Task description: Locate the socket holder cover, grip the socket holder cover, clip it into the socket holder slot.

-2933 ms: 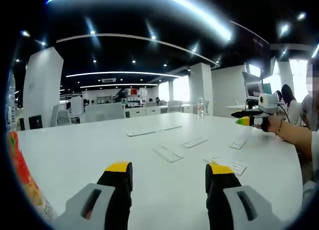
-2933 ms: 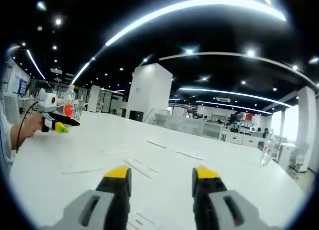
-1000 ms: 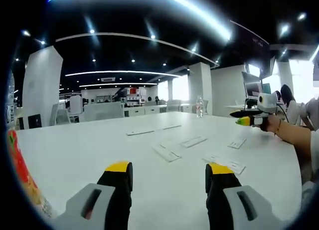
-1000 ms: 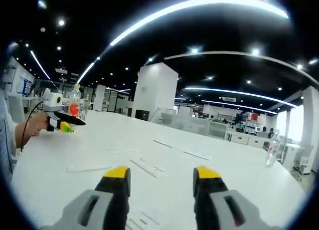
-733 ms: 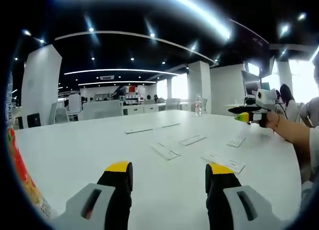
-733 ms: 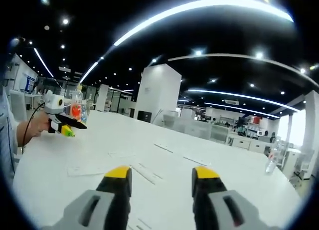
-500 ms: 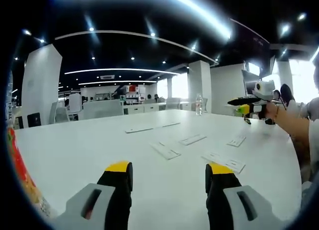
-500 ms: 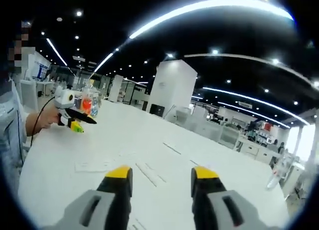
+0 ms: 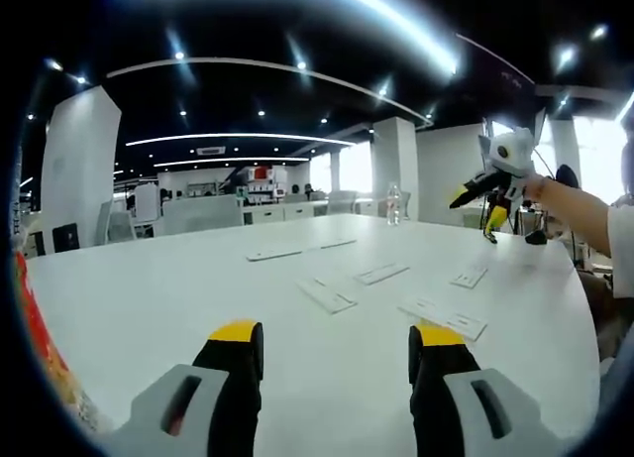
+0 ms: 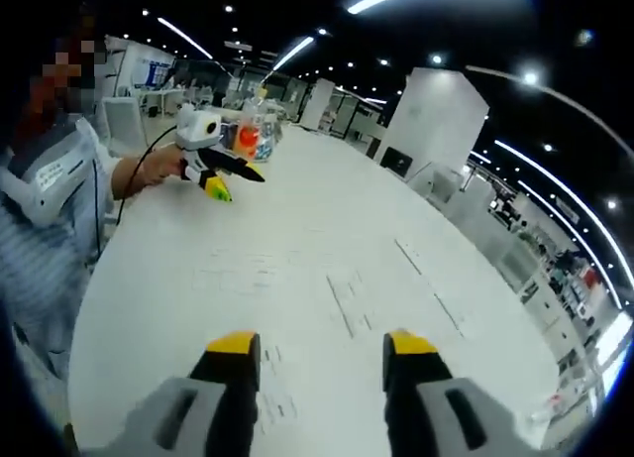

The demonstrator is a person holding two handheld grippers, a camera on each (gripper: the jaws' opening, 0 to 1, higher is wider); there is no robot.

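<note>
Big white counter [image 9: 149, 298] fills the lower half of your left gripper view and most of your right gripper view [image 10: 297, 229], set in an open office hall with white pillars and strip lights overhead.

You, the person, show at the left edge of the right gripper view: striped sleeve [image 10: 40, 259] and a hand holding the left tongs [image 10: 230, 179] just above the counter, near some bottles with orange labels [image 10: 248, 132]. In the left gripper view your forearm [image 9: 584, 204] comes in from the right, holding the right tongs [image 9: 480, 194] raised above the counter, tipped downward.

Left tongs [image 9: 337, 343]: jaws spread apart, nothing between them, yellow tips hanging over bare counter. Right tongs [image 10: 315, 346]: same, spread and gripping nothing.

Socket holder parts lie flat on the counter, white on white, hard to tell which is cover and which is holder. In the left gripper view: a long strip [image 9: 325, 295] ahead of your left tongs, a plate [image 9: 443, 318] just beyond the right jaw, another strip [image 9: 382, 274] and a small plate [image 9: 468, 277] farther off, two thin strips [image 9: 275, 254] at the far side. In the right gripper view, long strips [image 10: 349, 303] lie just ahead of the jaws, and faint flat pieces [image 10: 236, 275] sit to the left of them. All parts well apart from both tongs.

A clear bottle [image 9: 395, 205] stands at the counter's far edge.
</note>
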